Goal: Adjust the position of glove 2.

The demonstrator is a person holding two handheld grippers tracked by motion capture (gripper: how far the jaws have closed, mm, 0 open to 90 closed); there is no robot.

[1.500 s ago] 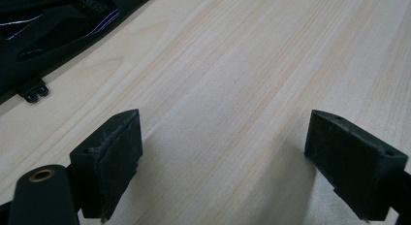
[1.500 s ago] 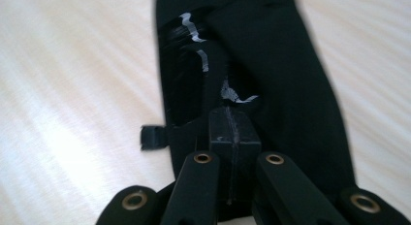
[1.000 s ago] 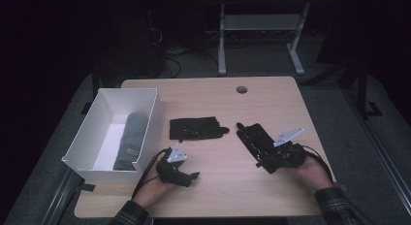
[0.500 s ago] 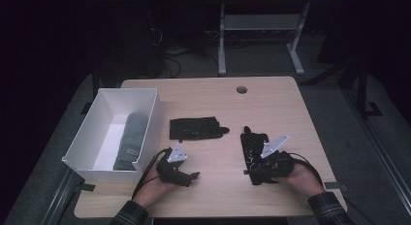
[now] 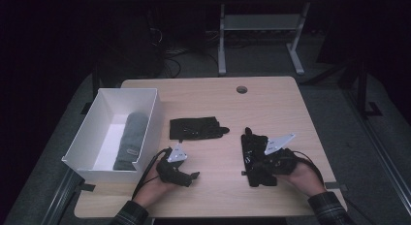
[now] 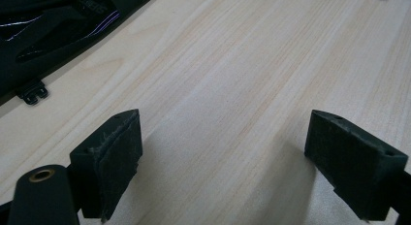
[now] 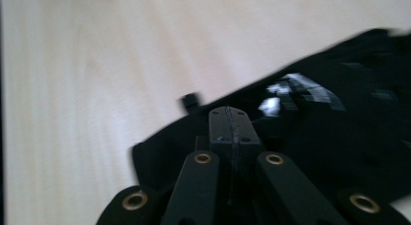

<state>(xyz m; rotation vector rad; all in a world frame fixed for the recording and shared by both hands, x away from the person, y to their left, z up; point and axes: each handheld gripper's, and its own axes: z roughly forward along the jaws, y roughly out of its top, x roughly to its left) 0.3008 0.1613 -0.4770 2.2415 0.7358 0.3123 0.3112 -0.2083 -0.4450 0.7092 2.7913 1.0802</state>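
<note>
- At a wooden table (image 5: 271, 96), a person works a pair of black gloves with two hand-held grippers; a white box (image 5: 92, 130) stands at the table's left edge, and a rolled grey cloth (image 5: 132, 137) lies inside it.
- The right gripper (image 7: 231, 119) has its jaws pressed together, apparently pinching the near edge of a black glove (image 7: 339, 142) that lies to the right of the box, close to the person's side of the table.
- The second glove (image 5: 196, 128) lies flat just right of the box, with nothing touching it.
- The left gripper (image 6: 223, 157) rests low over bare wood near the box's front corner, its jaws wide apart and empty.
- Judged from here, the grip looks shallow: the pads seem to catch only a thin fold at the cuff, so a quick lift could let the fabric slide out.
- A limp glove dangling from one edge may also drag across the table, or snag on the box wall if carried that way too low.
</note>
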